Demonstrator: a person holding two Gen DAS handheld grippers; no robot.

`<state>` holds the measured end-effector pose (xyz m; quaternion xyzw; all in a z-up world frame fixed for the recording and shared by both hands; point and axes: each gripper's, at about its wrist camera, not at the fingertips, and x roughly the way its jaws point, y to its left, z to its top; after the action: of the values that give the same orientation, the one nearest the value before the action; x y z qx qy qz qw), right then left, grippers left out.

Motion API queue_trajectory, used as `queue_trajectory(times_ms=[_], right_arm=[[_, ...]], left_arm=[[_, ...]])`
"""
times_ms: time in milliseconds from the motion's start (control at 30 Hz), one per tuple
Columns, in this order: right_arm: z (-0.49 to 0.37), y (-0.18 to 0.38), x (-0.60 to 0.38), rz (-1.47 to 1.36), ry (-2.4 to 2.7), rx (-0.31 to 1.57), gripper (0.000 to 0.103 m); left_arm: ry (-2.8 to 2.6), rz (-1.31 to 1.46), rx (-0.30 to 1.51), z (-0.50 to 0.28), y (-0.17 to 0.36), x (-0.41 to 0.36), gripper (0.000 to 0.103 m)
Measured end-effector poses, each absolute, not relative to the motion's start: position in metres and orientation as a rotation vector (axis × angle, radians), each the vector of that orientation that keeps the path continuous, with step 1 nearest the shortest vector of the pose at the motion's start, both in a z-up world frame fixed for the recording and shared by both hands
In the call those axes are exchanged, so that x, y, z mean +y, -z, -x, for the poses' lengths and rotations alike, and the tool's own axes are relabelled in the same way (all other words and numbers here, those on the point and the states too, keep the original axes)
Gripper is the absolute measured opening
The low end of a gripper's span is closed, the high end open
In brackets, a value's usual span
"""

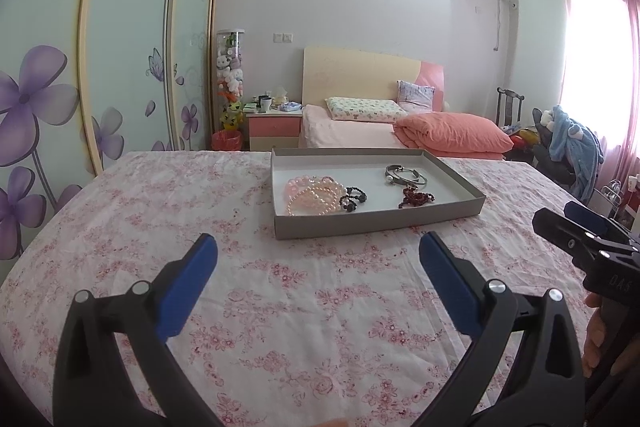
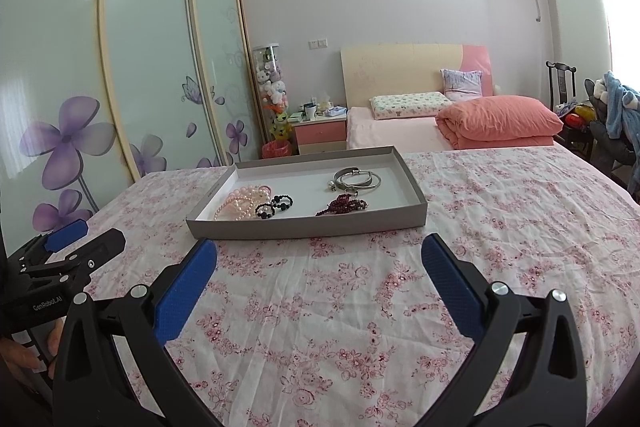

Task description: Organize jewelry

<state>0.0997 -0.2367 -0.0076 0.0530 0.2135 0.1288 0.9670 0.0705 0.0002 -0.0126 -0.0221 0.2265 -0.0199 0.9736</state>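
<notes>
A shallow grey box lid (image 1: 376, 225) (image 2: 304, 227) lies on the floral cloth and serves as a tray. In it lie pink pearl bracelets (image 1: 314, 195) (image 2: 242, 202), black bead bracelets (image 1: 352, 199) (image 2: 274, 207), silver bangles (image 1: 406, 175) (image 2: 358, 179) and a dark red bead strand (image 1: 416, 195) (image 2: 344, 205). My left gripper (image 1: 318, 251) is open and empty, short of the tray's near wall. My right gripper (image 2: 320, 253) is open and empty, also short of the tray. Each gripper shows at the edge of the other's view, the right one (image 1: 576, 227) and the left one (image 2: 84, 239).
The table is covered by a pink floral cloth (image 1: 280, 307) (image 2: 360, 307). Behind it stand a bed (image 1: 400, 123), a pink nightstand (image 1: 274, 125), a flowered sliding wardrobe (image 1: 100, 87) and a chair with clothes (image 1: 568, 143).
</notes>
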Motion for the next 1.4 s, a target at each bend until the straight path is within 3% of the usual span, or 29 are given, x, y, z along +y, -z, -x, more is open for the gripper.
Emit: queue_trajectory(times_ms=[1400], right_arm=[[-0.0998, 0.0063, -0.2339, -0.114, -0.264, 0.436, 0.101]], left_arm=[[0.044, 0.045, 0.478, -0.0743, 0.0199, -0.0066, 0.099]])
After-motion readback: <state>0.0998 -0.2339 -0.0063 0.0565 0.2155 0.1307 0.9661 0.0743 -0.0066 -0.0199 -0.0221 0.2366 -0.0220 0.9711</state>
